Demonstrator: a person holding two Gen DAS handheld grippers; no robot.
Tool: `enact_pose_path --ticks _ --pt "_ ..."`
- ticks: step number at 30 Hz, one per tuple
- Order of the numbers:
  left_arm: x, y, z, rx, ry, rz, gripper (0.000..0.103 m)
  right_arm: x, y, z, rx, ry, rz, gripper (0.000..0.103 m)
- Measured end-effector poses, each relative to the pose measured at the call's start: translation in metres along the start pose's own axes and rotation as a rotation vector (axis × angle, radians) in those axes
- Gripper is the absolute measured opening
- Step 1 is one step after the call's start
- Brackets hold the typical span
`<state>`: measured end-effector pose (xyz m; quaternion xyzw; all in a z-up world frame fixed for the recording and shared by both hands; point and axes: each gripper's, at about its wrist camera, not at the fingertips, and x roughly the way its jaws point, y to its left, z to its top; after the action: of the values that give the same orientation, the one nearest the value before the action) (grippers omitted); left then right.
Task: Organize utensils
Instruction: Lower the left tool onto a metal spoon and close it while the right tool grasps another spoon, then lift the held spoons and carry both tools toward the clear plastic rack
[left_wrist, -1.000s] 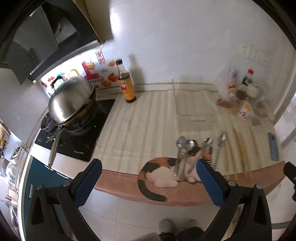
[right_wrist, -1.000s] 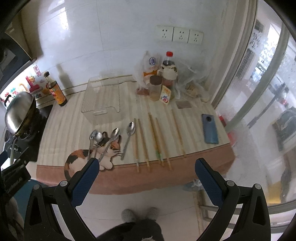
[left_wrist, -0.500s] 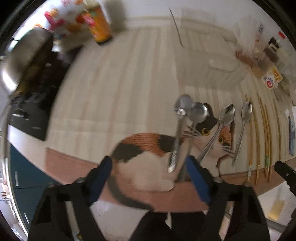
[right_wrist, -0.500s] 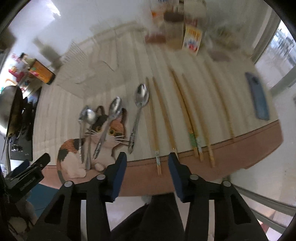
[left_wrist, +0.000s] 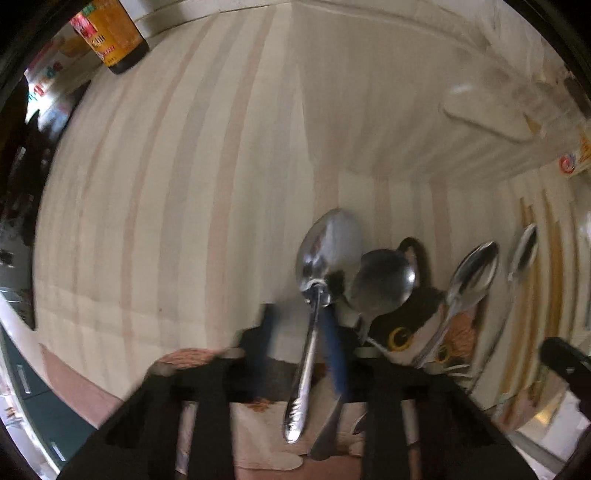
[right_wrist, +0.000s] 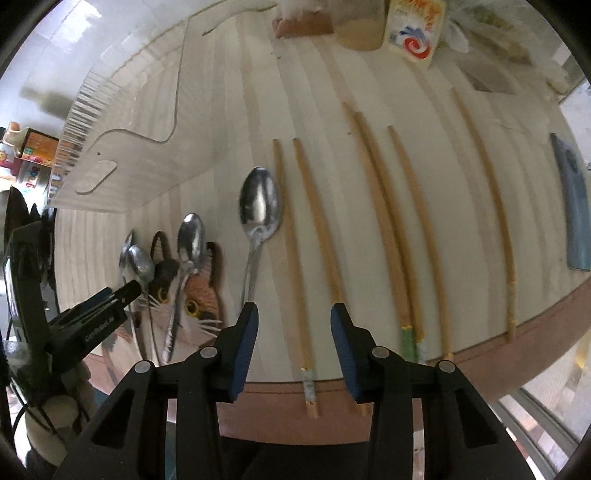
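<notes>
Across the striped counter (right_wrist: 229, 92), whose brown front edge runs along the bottom of both views, a clear plastic box (right_wrist: 122, 110) sits toward the back left. A cat-shaped mat (right_wrist: 199, 306) lies at the front edge toward the left, and a blue phone (right_wrist: 574, 206) lies flat near the right edge. A sauce bottle (left_wrist: 114, 37) stands at the far left corner.

The right gripper (right_wrist: 291, 314) hangs over the front edge with its jaws apart. One chopstick (right_wrist: 301, 332) runs between its blue pads, touching neither. The other chopsticks (right_wrist: 388, 229) lie side by side to its right, all pointing front to back.

Four spoons lie bowls away from the front edge. The big spoon (right_wrist: 260, 206) rests on the cloth just right of the mat, and the middle spoon (right_wrist: 190, 236) lies on the mat. The leftmost spoon (left_wrist: 328, 243) and its neighbour (left_wrist: 384, 280) have overlapping bowls at the mat's left side.

The left gripper (left_wrist: 295, 314) points straight down there, its jaws closed together on the leftmost spoon's handle, though the view is blurred.
</notes>
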<state>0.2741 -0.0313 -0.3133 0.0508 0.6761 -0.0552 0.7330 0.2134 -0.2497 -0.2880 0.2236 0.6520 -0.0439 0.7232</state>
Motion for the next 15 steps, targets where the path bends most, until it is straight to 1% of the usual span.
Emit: enact_pose_path --ticks 2,6,8,10,12,14,15 --pt "-0.001 0.005 -0.001 0.006 0.001 0.023 0.004 0.008 0.008 0.004 0.007 0.007 0.004 0.043" --pt "-0.006 0.036 -0.005 -0.036 0.015 0.052 0.004 0.02 0.026 0.013 0.034 -0.017 -0.006 0.043" --pt "-0.008 0.048 -0.008 -0.053 0.015 0.061 0.004 0.028 0.034 0.018 0.044 -0.029 -0.044 0.043" --pt "-0.011 0.059 -0.012 -0.064 0.011 0.054 0.004 0.036 0.043 0.024 0.04 -0.032 -0.065 0.043" --pt "-0.012 0.066 -0.012 -0.071 0.01 0.045 0.004 0.046 0.054 0.027 0.025 -0.043 -0.132 0.042" --pt "-0.011 0.074 -0.007 -0.075 0.011 0.038 0.004 0.052 0.064 0.029 0.004 -0.067 -0.194 0.025" --pt "-0.011 0.075 -0.006 -0.073 0.01 0.039 0.004 0.054 0.067 0.03 0.007 -0.08 -0.228 0.02"
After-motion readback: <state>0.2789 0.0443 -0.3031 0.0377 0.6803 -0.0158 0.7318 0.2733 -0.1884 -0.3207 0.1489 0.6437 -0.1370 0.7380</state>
